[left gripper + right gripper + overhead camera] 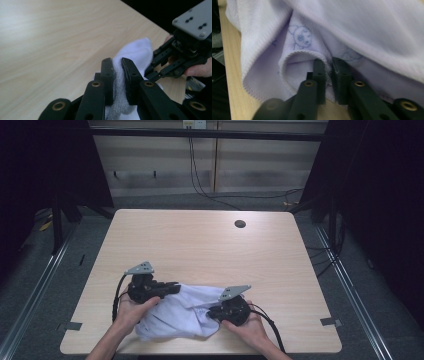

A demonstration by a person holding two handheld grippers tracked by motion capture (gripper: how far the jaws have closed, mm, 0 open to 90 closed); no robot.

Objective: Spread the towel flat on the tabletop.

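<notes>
Both grippers' fingers clamped on crumpled pale lilac terry cloth (177, 312): left gripper (117, 75), right gripper (329, 75). Grasping step, near desk (210, 240) edge. Next, probably: lift and spread apart evenly.

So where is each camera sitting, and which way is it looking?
High view: sits above the person's side, looks forward and down on the wooden table; forearms, both hands, left gripper, right gripper.
Left gripper view: rides the left gripper, looks along its jaws pinching the pale towel; the right gripper beyond.
Right gripper view: rides the right gripper, looks into the towel's folds, jaws pinching its hem.
All share the towel.
</notes>
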